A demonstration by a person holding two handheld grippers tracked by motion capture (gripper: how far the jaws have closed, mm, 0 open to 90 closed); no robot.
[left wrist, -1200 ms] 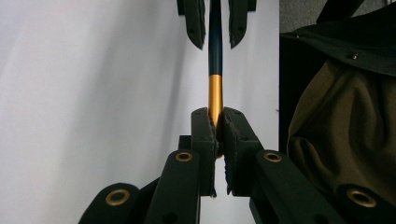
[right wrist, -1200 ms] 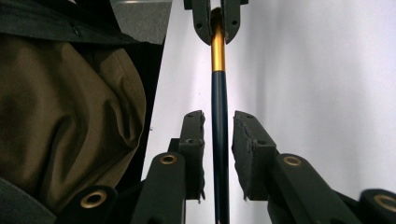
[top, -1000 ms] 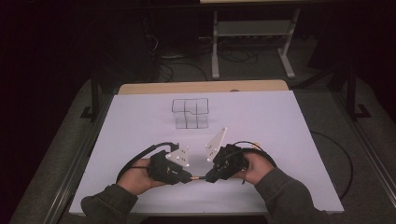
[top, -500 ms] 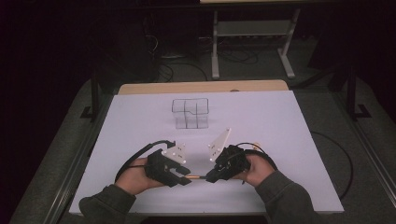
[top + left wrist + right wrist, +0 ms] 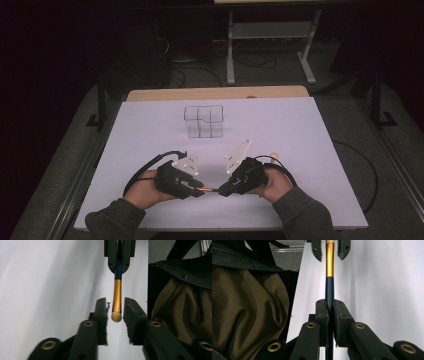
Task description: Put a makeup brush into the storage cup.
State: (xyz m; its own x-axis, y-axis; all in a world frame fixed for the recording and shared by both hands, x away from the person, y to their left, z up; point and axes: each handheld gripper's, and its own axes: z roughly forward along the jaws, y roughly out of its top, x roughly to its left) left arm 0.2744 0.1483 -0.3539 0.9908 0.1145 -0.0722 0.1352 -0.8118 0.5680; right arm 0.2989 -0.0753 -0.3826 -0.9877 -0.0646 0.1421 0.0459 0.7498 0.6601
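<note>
A slim brush (image 5: 212,190) with a dark blue handle, a gold ferrule and a small pale tip hangs level just above the white table near its front edge. My right gripper (image 5: 223,190) is shut on the blue handle (image 5: 329,290). My left gripper (image 5: 198,189) faces it with its jaws open on either side of the gold end, apart from it. In the left gripper view the brush (image 5: 116,295) points at me, its tip between my open fingers (image 5: 101,312). The right gripper view shows the left gripper (image 5: 329,248) flanking the ferrule.
A clear plastic organiser (image 5: 203,121) with several compartments stands mid-table. A small round tan object (image 5: 273,155) lies beside the right hand. The table's wooden back edge (image 5: 215,93) and a metal stand (image 5: 270,30) are beyond. An olive sleeve (image 5: 185,310) is close to both grippers.
Both hands have shifted slightly toward the table's front edge. The gripper tips have drawn closer, and the left jaws now bracket the brush's gold end.
</note>
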